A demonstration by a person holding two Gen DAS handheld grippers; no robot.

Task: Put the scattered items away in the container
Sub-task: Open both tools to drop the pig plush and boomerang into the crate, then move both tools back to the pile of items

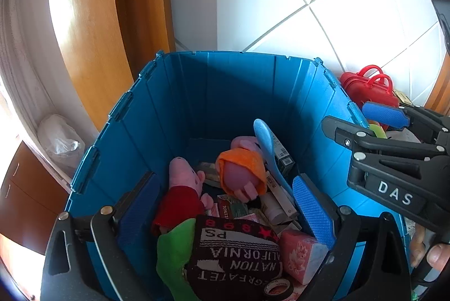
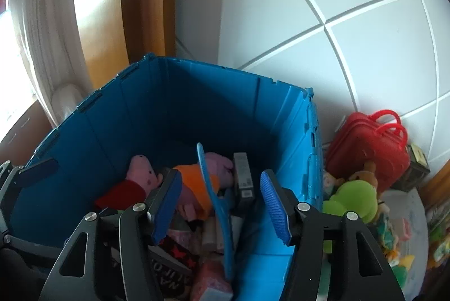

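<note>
Blue crate [image 1: 197,92] – toys inside | L jaws wide, empty | R jaws apart – shoehorn [image 2: 216,205] loose between

Daylight pours in from the left, glaring off the wooden door [image 1: 84,28]; the blue bin [image 1: 225,92] is shadowed inside, edges bend hard, corners go black.

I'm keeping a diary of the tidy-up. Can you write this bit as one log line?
left gripper: open, over bin | right gripper: open, blue spoon between, unpressed | red case: outside bin
</note>
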